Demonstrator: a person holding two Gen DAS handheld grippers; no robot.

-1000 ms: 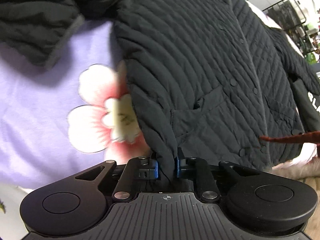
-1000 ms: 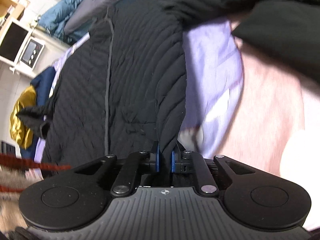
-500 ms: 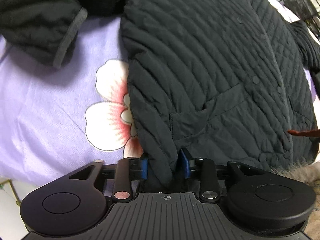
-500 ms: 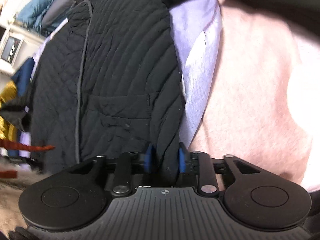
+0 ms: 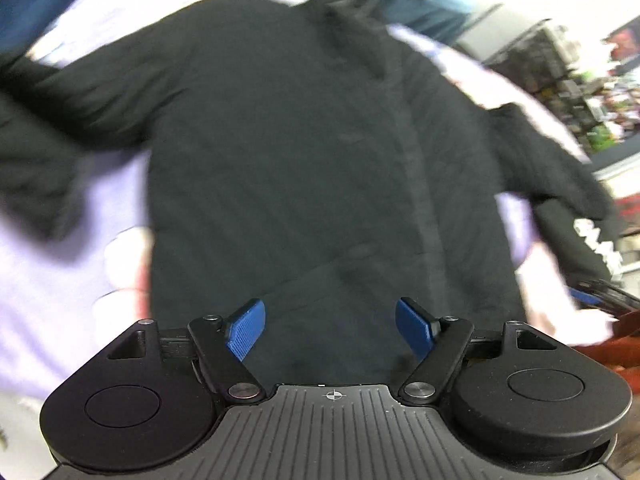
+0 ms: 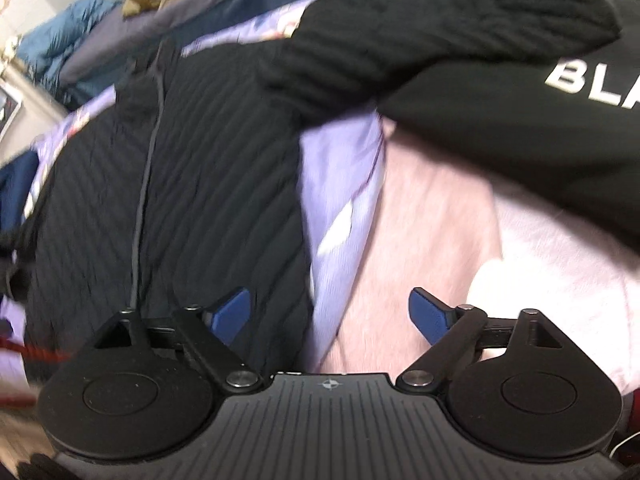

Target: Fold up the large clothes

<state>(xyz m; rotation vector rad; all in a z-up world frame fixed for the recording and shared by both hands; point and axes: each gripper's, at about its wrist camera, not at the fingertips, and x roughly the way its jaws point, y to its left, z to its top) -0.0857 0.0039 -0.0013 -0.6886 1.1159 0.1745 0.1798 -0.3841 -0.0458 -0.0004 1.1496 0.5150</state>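
A black quilted jacket (image 5: 300, 152) lies spread front-up on a lilac flowered bedsheet (image 5: 52, 264), sleeves out to both sides. My left gripper (image 5: 330, 330) is open and empty over the jacket's hem. In the right wrist view the jacket (image 6: 180, 184) fills the left half, its right sleeve (image 6: 400, 40) stretched across the top. My right gripper (image 6: 330, 316) is open and empty, above the jacket's right edge and the sheet (image 6: 340, 200). The left view is blurred.
A black garment with white lettering (image 6: 540, 120) lies on a pink blanket (image 6: 440, 260) at the right. Blue and grey bedding (image 6: 160, 32) is piled at the bed's far end. Shelves (image 5: 560, 64) stand beyond the bed.
Both grippers were shut on the jacket's hem corners; they have opened, let go and pulled back and up. The jacket now lies flat.
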